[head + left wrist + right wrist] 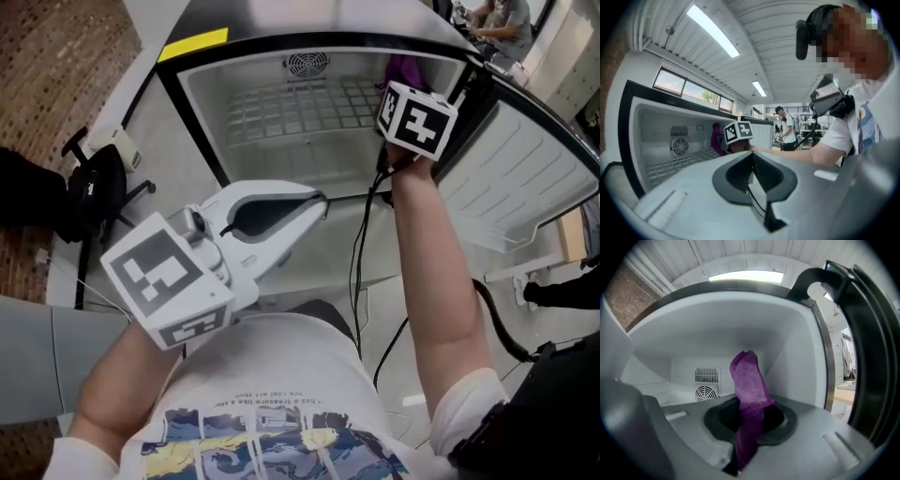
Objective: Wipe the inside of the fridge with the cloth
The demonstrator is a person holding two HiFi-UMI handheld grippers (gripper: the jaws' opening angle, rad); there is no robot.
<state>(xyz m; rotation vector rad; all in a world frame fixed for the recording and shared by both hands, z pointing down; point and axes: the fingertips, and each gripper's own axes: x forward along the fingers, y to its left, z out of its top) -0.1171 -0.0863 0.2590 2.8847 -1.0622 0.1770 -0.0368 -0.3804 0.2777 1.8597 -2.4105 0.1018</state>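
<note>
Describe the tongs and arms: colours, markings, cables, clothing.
Both the left tongs and right tongs have pale grey shells with a dark grey lining. Each carries a white cube of black square markers. A black cable runs from the right one. The person wears a white short-sleeved T-shirt with a blue-and-yellow print.

The scene is lit brightly by ceiling strip lights (712,30). Soft shadow is cast inside the fridge (693,338). Both gripper views are bent and darkened at the edges; nearby surfaces are blurred.

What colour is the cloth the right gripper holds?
Purple; the cloth shows best in the right gripper view.
</note>
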